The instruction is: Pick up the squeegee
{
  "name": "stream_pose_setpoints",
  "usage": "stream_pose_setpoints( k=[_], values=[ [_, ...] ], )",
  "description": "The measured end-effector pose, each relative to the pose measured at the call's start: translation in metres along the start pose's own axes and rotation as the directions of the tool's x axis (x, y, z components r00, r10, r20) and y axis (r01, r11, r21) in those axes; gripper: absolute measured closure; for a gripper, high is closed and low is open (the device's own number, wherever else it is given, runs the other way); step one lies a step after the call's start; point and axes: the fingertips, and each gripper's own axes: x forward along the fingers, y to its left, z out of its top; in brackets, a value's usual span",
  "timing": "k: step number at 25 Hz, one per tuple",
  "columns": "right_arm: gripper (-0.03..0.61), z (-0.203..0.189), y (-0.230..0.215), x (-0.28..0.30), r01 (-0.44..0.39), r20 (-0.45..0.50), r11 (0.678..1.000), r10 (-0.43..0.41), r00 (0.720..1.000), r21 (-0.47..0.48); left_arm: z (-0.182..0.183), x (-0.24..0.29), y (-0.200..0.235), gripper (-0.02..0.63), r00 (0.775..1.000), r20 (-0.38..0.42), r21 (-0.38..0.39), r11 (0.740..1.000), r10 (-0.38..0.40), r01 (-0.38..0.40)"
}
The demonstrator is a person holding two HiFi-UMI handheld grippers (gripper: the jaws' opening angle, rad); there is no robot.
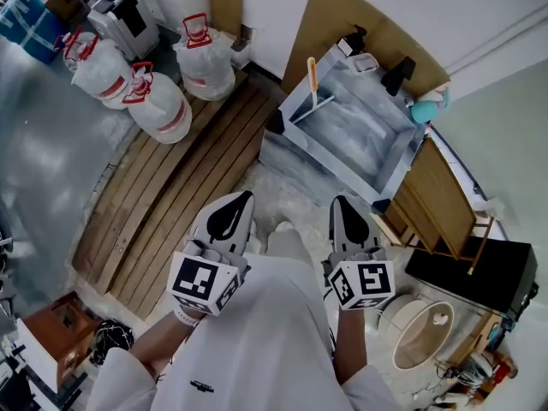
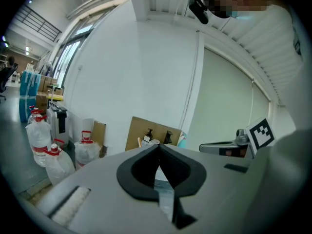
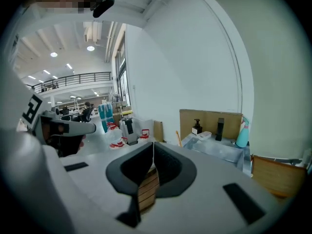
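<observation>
The squeegee [image 1: 312, 82], with an orange handle, leans upright in the left corner of a steel sink [image 1: 402, 165] ahead of me. It also shows small in the right gripper view as the squeegee [image 3: 177, 138]. My left gripper [image 1: 242, 198] and right gripper [image 1: 342, 202] are held side by side in front of my body, well short of the sink. Both point towards it. The left gripper [image 2: 158, 146] has its jaws meeting at the tips with nothing between them. The right gripper [image 3: 153, 144] is likewise shut and empty.
Several large water jugs [image 1: 158, 105] stand at the left on a wooden slatted platform [image 1: 180, 195]. Cardboard [image 1: 342, 15] backs the sink, with a soap dispenser [image 1: 353, 39] and a teal spray bottle [image 1: 428, 105] on its rim. A black box [image 1: 479, 272] and a bucket [image 1: 419, 332] sit at the right.
</observation>
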Motion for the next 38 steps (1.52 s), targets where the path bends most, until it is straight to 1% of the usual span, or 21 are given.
stream_pose_setpoints(
  k=[4, 7, 10, 14, 17, 22, 26, 32, 33, 35, 38],
  values=[
    [0.572, 0.001, -0.01, 0.014, -0.028, -0.018, 1.0, 0.028, 0.999, 0.009, 0.002, 0.013, 0.001, 0.609, 1.0, -0.004, -0.015, 1.0, 0.018, -0.018],
    [0.572, 0.004, -0.008, 0.023, -0.062, -0.017, 0.998, 0.062, 0.998, -0.019, 0.005, 0.022, 0.002, 0.609, 1.0, 0.002, -0.009, 1.0, 0.024, -0.024],
    [0.572, 0.006, -0.007, 0.032, -0.092, -0.023, 0.995, 0.091, 0.996, -0.039, 0.007, 0.029, 0.006, 0.609, 0.999, 0.005, -0.024, 0.999, 0.044, -0.044],
    [0.571, 0.015, -0.023, 0.043, -0.112, -0.019, 0.991, 0.111, 0.994, -0.071, 0.015, 0.048, 0.001, 0.609, 0.999, 0.004, -0.017, 0.999, 0.047, -0.047],
    [0.572, 0.019, -0.03, 0.053, -0.146, -0.018, 0.987, 0.146, 0.989, -0.069, 0.017, 0.06, -0.002, 0.609, 0.999, -0.005, -0.011, 0.999, 0.047, -0.047],
    [0.571, 0.028, -0.042, 0.071, -0.168, 0.001, 0.982, 0.168, 0.986, -0.088, 0.014, 0.078, -0.001, 0.609, 0.997, -0.029, -0.004, 0.998, 0.066, -0.066],
    [0.571, 0.033, -0.049, 0.089, -0.222, 0.005, 0.969, 0.224, 0.975, -0.107, 0.016, 0.097, 0.001, 0.609, 0.995, -0.043, 0.006, 0.996, 0.085, -0.085],
    [0.567, 0.039, -0.066, 0.126, -0.247, -0.017, 0.962, 0.246, 0.969, -0.118, 0.017, 0.125, 0.006, 0.609, 0.991, -0.067, -0.011, 0.993, 0.113, -0.114],
    [0.555, 0.039, -0.068, 0.133, -0.254, -0.021, 0.96, 0.254, 0.967, -0.116, 0.017, 0.131, 0.007, 0.609, 0.991, -0.071, -0.008, 0.993, 0.116, -0.117],
    [0.497, 0.037, -0.073, 0.145, -0.27, -0.032, 0.956, 0.269, 0.963, -0.112, 0.015, 0.143, 0.006, 0.609, 0.99, -0.083, 0.0, 0.993, 0.117, -0.117],
    [0.491, 0.035, -0.082, 0.164, -0.287, -0.047, 0.951, 0.283, 0.958, -0.117, 0.008, 0.159, 0.01, 0.609, 0.986, -0.112, -0.005, 0.992, 0.125, -0.126]
  ],
)
